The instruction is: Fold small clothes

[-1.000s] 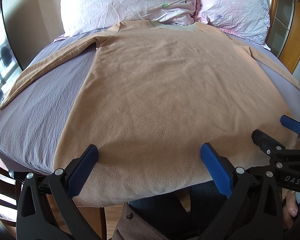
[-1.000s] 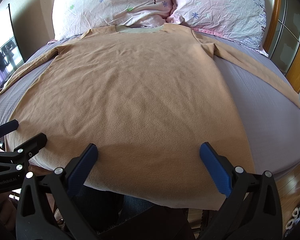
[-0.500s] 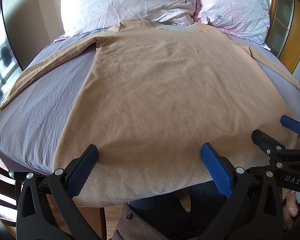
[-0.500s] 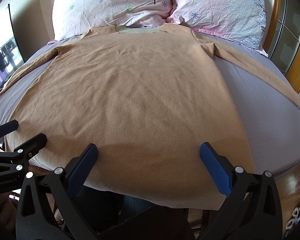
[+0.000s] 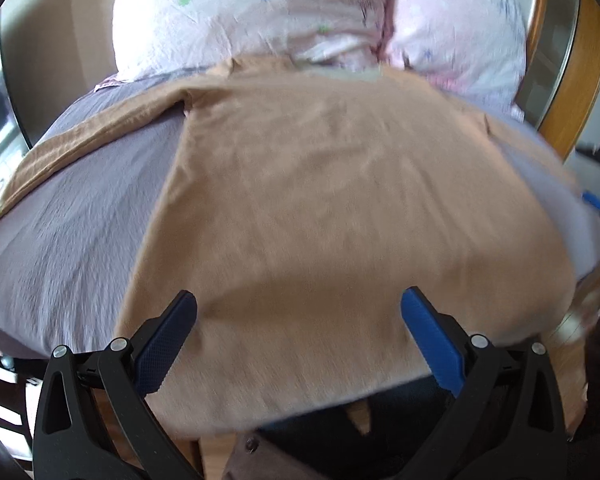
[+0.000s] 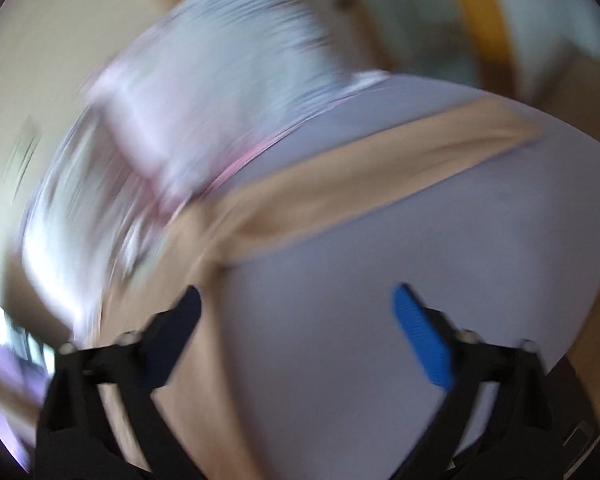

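Observation:
A tan long-sleeved shirt (image 5: 340,208) lies flat on the bed, collar toward the pillows, sleeves spread out. My left gripper (image 5: 298,334) is open and empty over the shirt's hem. My right gripper (image 6: 296,328) is open and empty over the sheet beside the shirt's right sleeve (image 6: 380,184); that view is badly blurred. The right gripper also shows at the far right edge of the left wrist view (image 5: 598,200).
The bed has a grey-lilac sheet (image 5: 68,240). Two pale floral pillows (image 5: 252,8) lie at its head. A wooden frame with glass (image 5: 564,60) stands at the right. The person's legs (image 5: 380,420) are at the near bed edge.
The right gripper has swung fast to the right, from the hem to the right sleeve. The left gripper has shifted slightly. The shirt lies as before.

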Available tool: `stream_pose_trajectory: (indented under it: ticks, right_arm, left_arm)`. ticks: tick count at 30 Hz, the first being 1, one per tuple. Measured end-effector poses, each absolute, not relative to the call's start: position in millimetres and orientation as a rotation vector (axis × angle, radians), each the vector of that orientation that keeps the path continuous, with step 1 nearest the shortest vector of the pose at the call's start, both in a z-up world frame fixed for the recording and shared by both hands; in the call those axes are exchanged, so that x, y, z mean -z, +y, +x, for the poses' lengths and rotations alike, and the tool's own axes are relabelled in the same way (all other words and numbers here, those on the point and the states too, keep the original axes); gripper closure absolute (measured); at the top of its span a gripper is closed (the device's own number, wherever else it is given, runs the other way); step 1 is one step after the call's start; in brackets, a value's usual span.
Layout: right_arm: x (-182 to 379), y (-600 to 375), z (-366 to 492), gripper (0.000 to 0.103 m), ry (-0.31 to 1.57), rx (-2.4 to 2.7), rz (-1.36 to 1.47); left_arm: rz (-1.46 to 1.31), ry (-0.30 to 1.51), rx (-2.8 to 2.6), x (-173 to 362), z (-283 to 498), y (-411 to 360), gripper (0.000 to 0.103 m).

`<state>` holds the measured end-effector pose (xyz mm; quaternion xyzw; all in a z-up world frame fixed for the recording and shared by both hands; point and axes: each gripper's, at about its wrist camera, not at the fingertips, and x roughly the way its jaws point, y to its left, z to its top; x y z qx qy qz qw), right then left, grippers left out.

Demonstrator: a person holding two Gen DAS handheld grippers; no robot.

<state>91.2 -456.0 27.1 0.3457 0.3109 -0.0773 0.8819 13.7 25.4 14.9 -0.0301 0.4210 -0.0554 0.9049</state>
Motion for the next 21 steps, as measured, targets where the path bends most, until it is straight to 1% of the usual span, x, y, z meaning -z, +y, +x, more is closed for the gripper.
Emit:
stream_pose_trajectory:
  ticks: [1, 2, 3, 4, 5, 8, 11, 12, 15, 16, 17, 18, 20, 21]
  right_arm:
    - [-23.3, -490.1, 96.0, 0.038, 0.633, 0.214, 0.812]
    - [-17.4, -520.6, 100.1, 0.050, 0.623, 0.262, 0.900]
    - [-12.1, -537.5, 101.9, 0.055, 0.619, 0.295, 0.953]
    - [-3.4, -562.0, 104.3, 0.056, 0.608, 0.334, 1.039]
    - [1.7, -574.3, 105.4, 0.059, 0.601, 0.355, 1.081]
    - [16.1, -601.5, 112.7, 0.061, 0.608, 0.424, 1.146]
    - [32.4, -611.8, 120.6, 0.061, 0.625, 0.451, 1.225]
    - [36.2, -613.8, 122.4, 0.065, 0.608, 0.452, 1.249]
    - [41.7, -621.0, 124.2, 0.069, 0.570, 0.473, 1.260]
    - [42.8, -626.4, 125.8, 0.073, 0.559, 0.475, 1.267]
    - [46.1, -630.8, 130.3, 0.088, 0.561, 0.486, 1.268]
    - [47.2, -634.1, 131.6, 0.099, 0.571, 0.495, 1.264]
    - [35.0, -627.7, 138.5, 0.099, 0.560, 0.496, 1.206]
    - [18.2, -617.2, 141.8, 0.099, 0.539, 0.472, 1.147]
  left_arm:
    - [-0.100, 0.840, 0.134, -17.7, 15.3, 33.0, 0.001]
    - [-0.138, 0.814, 0.154, -19.8, 16.8, 40.5, 0.001]
    - [-0.193, 0.779, 0.182, -22.3, 19.0, 50.8, 0.001]
    - [-0.236, 0.751, 0.203, -24.1, 19.9, 58.0, 0.001]
    - [-0.287, 0.717, 0.227, -26.0, 21.6, 67.8, 0.001]
    - [-0.388, 0.636, 0.242, -32.0, 27.5, 91.7, 0.001]
    - [-0.383, 0.622, 0.190, -37.3, 37.8, 105.0, 0.001]
    - [-0.382, 0.617, 0.166, -38.8, 42.9, 110.7, 0.001]
    - [-0.405, 0.603, 0.133, -40.4, 45.4, 124.2, 0.001]
    - [-0.419, 0.601, 0.120, -39.9, 49.6, 131.2, 0.001]
    - [-0.428, 0.603, 0.103, -39.2, 53.9, 138.5, 0.001]
    - [-0.436, 0.605, 0.083, -38.7, 57.4, 146.5, 0.001]
    - [-0.451, 0.600, 0.059, -38.8, 53.7, 159.8, 0.001]
    - [-0.461, 0.597, 0.041, -39.3, 56.3, 168.8, 0.001]
